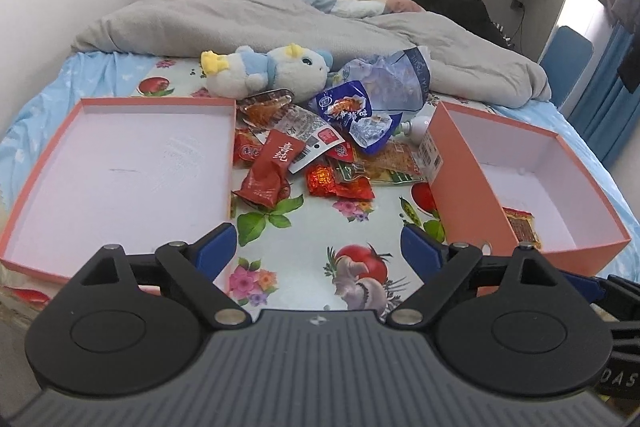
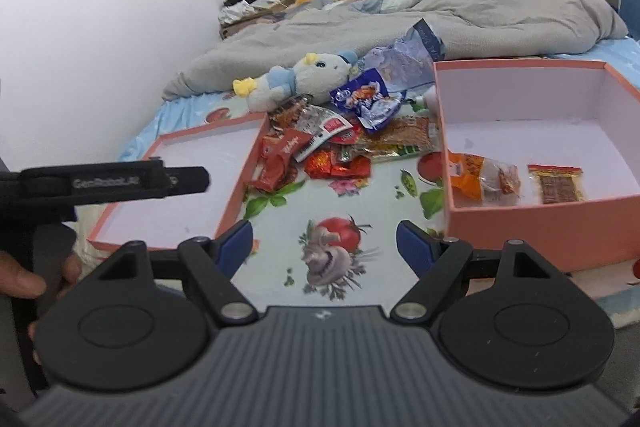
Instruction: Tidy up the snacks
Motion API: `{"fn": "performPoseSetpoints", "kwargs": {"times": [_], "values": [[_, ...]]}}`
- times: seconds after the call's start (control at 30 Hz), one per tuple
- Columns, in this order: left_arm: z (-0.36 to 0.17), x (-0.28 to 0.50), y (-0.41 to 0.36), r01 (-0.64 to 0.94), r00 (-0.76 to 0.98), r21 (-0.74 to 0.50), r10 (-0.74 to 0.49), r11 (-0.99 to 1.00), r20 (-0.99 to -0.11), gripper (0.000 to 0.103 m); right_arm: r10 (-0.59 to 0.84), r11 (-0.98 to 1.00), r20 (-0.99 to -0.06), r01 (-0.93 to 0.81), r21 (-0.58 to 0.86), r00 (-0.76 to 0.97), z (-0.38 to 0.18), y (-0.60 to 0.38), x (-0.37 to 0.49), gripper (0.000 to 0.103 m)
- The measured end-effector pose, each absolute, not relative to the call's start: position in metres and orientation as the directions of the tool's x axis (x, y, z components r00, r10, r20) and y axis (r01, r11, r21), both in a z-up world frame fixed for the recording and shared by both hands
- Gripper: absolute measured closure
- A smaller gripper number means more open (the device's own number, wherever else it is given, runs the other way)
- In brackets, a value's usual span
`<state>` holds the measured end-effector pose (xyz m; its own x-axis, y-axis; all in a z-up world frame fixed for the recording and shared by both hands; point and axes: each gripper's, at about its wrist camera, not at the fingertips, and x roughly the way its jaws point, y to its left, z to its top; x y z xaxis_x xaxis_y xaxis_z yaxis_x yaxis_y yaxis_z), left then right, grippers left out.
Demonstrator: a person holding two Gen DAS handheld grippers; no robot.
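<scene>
A pile of snack packets (image 1: 316,151) lies on the flowered bedsheet between two pink boxes; it also shows in the right wrist view (image 2: 332,143). The shallow left box (image 1: 116,167) (image 2: 192,179) holds nothing. The deeper right box (image 1: 532,199) (image 2: 532,147) holds an orange packet (image 2: 480,175) and a clear packet of brown strips (image 2: 558,183) (image 1: 522,227). My left gripper (image 1: 318,251) is open and empty, short of the pile. My right gripper (image 2: 324,247) is open and empty, beside the right box. The left gripper's body (image 2: 116,181) shows at the left of the right wrist view.
A blue and white plush toy (image 1: 268,67) (image 2: 296,79) lies behind the pile, with a crumpled blue tissue pack (image 1: 400,75) beside it. A grey duvet (image 1: 280,15) covers the far bed. A white bottle (image 1: 416,129) lies against the right box.
</scene>
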<state>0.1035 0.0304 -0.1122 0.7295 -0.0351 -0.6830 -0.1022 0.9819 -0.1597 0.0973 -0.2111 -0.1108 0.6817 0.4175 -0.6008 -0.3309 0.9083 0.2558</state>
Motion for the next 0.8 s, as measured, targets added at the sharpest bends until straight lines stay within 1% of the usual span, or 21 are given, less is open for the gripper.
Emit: {"fn": "performPoseSetpoints", "kwargs": {"times": [0.1,0.17,0.33,0.5,0.6,0.67,0.73,0.8], "values": [[-0.121,0.121,0.030,-0.093,0.719,-0.160,-0.045,0.983,-0.693,0.011,0.417,0.907,-0.606,-0.347,0.237,0.677,-0.117,-0.206,0.110,0.022],[-0.126,0.135,0.030,-0.095,0.710,-0.153,-0.041,0.984,-0.703,0.011,0.424,0.904,-0.618,-0.345,0.250,0.662,-0.122,-0.204,0.121,0.022],[-0.139,0.168,0.041,-0.091,0.700,-0.180,-0.065,0.980,-0.711,0.011,0.426,0.902,-0.622,-0.357,0.242,0.656,-0.132,-0.197,0.145,0.022],[-0.155,0.198,0.053,-0.089,0.676,-0.170,-0.066,0.981,-0.734,0.012,0.429,0.901,-0.638,-0.357,0.248,0.639,-0.153,-0.191,0.169,0.022],[-0.165,0.215,0.060,-0.080,0.669,-0.151,-0.059,0.985,-0.740,0.012,0.416,0.904,-0.652,-0.368,0.219,0.634,-0.166,-0.183,0.183,0.021],[-0.173,0.225,0.064,-0.074,0.660,-0.141,-0.058,0.987,-0.749,0.013,0.397,0.906,-0.645,-0.391,0.161,0.653,-0.170,-0.174,0.189,0.020],[-0.180,0.236,0.068,-0.064,0.652,-0.133,-0.059,0.989,-0.756,0.013,0.405,0.899,-0.658,-0.409,0.158,0.635,-0.175,-0.167,0.199,0.022],[-0.187,0.248,0.073,-0.059,0.643,-0.130,-0.062,0.990,-0.763,0.017,0.419,0.891,-0.665,-0.422,0.170,0.618,-0.180,-0.158,0.209,0.022]]}}
